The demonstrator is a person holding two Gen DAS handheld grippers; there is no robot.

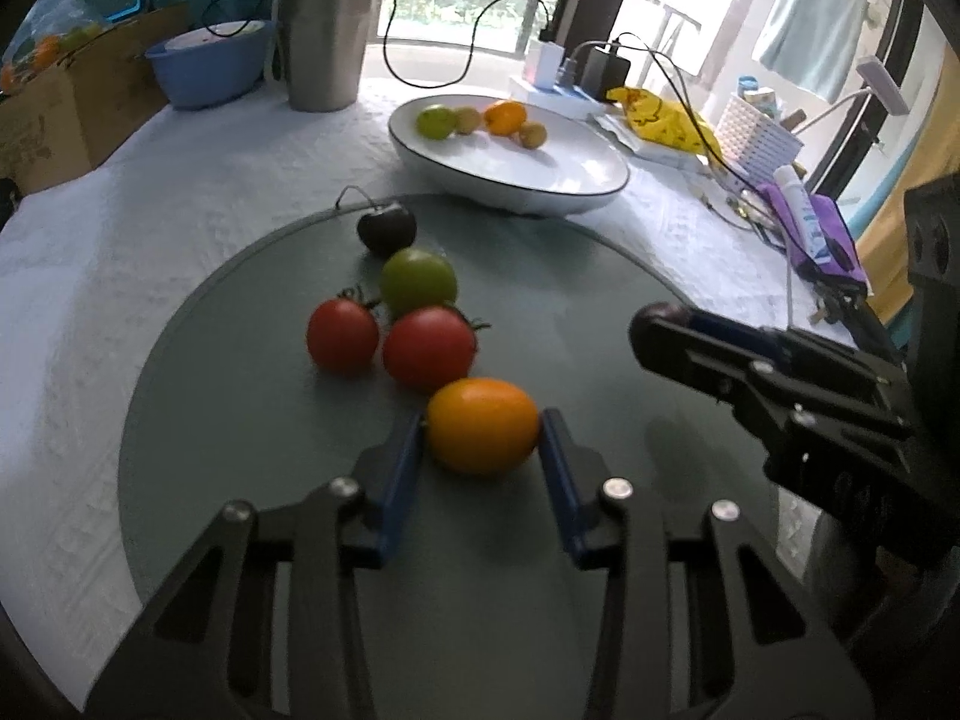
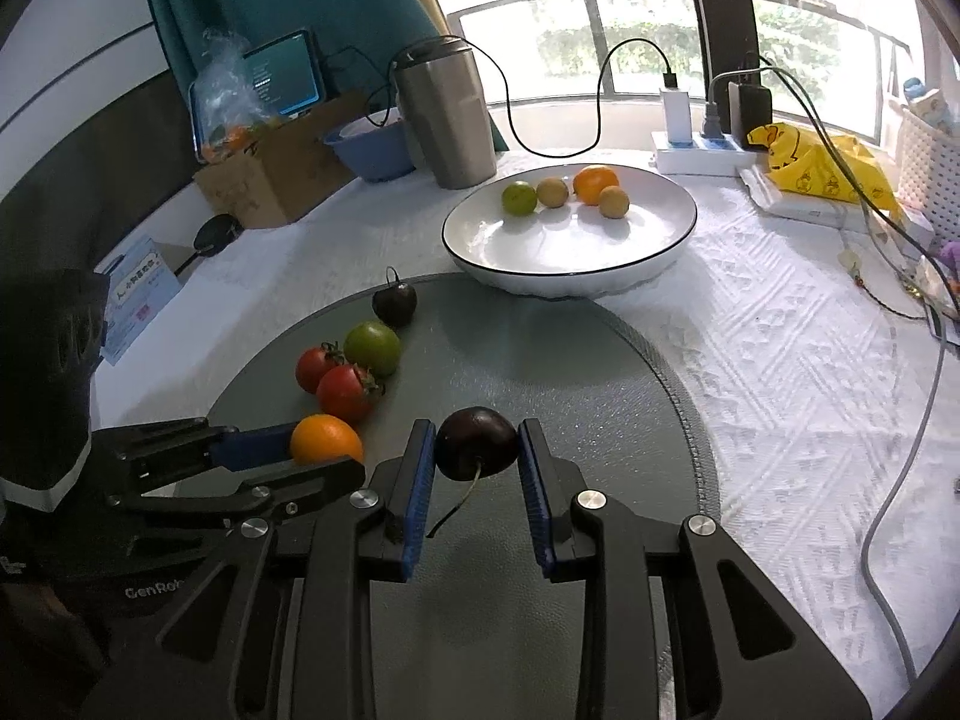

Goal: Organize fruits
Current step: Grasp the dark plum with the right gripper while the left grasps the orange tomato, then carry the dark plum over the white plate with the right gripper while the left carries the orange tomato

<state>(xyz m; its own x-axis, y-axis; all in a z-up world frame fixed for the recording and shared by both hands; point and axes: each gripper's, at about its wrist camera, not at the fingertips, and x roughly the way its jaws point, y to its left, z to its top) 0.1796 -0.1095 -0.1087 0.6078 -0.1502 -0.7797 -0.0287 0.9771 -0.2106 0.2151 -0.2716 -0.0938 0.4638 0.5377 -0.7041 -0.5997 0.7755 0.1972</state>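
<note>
Bright window (image 2: 630, 18) backlight (glary), soft focus, fisheye-warped edges.

You see: orange tomato (image 1: 483, 425) on mat | dark cherry (image 2: 476, 443) beside it | four fruits in white plate (image 2: 630, 240)

Left gripper (image 1: 483, 420) and right gripper (image 2: 477, 438) — jaws closed on round loads.
</note>
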